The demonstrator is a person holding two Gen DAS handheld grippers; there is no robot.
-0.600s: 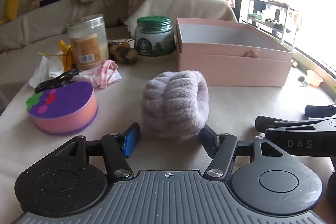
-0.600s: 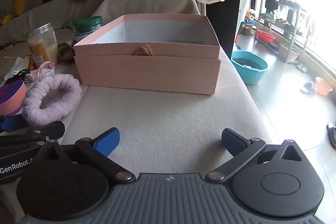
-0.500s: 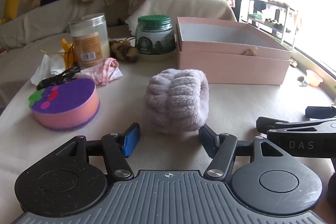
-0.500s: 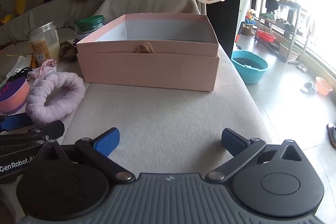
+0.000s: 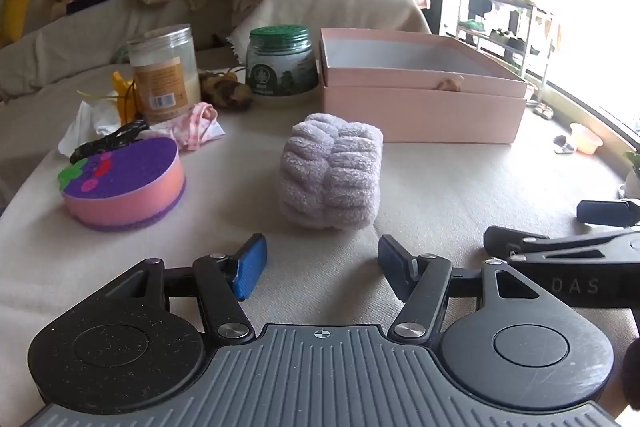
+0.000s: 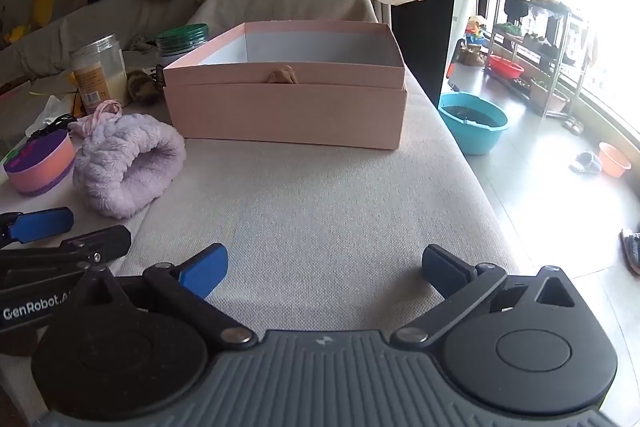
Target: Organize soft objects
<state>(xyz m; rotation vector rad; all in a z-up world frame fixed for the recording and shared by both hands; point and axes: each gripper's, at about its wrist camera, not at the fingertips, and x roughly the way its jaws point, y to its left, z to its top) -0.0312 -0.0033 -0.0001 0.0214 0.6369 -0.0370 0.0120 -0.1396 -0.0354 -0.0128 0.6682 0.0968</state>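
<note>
A fluffy lilac headband (image 5: 332, 179) stands on its edge on the beige cloth-covered table, a short way ahead of my left gripper (image 5: 320, 255), which is open and holds nothing. In the right wrist view the headband (image 6: 124, 167) lies at the left, with the left gripper (image 6: 72, 231) just below it. My right gripper (image 6: 324, 263) is wide open over bare cloth, facing the open pink box (image 6: 288, 111). A small tan soft thing (image 6: 282, 75) peeks over the box's front rim. A pink checked scrunchie (image 5: 192, 123) and a brown scrunchie (image 5: 226, 89) lie further back on the left.
A round purple-topped pink sponge (image 5: 124, 187) sits at the left, with a black clip (image 5: 108, 141) and white tissue (image 5: 84, 123) behind it. Two jars (image 5: 166, 71) (image 5: 280, 63) stand behind. The table's right edge drops to the floor, where a blue basin (image 6: 472, 123) stands.
My left gripper has drawn back from the lilac headband, which now sits farther ahead of the fingertips. The right gripper has stayed wide open and shifted only slightly.
</note>
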